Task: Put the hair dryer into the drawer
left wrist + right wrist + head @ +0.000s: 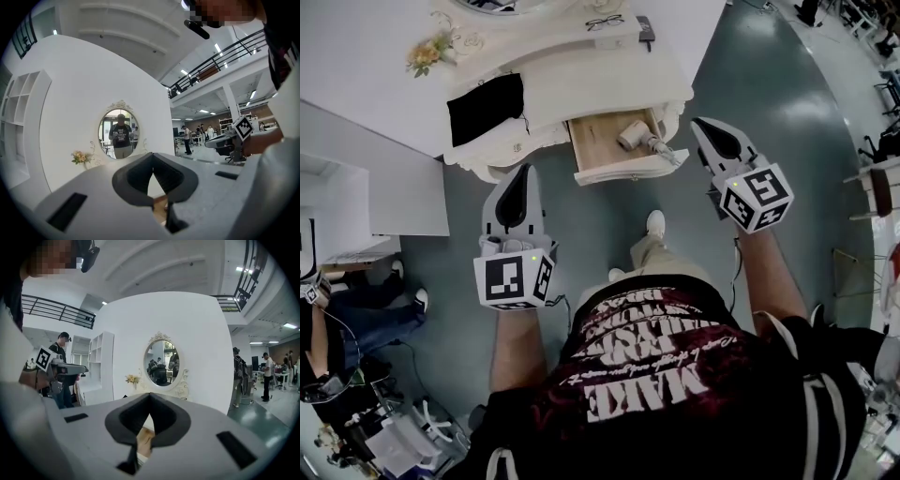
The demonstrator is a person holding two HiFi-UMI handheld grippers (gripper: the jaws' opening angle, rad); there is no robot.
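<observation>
Shirt (649,364) print: "MAKE" legible, upside down (rest too blurred). Hair dryer (635,136) pale grey, lying in open drawer (592,142), upper centre. Left gripper (525,171), right gripper (699,126): jaws pressed together, nothing between.

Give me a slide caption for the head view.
Hair dryer in the open drawer; left gripper and right gripper shut, empty.

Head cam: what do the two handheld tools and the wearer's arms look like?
Left tool and right tool: pale grey tapered shells, black pads inside, each ending in a white cube with black square markers. Forearms bare; dark maroon T-shirt with white print.
</observation>
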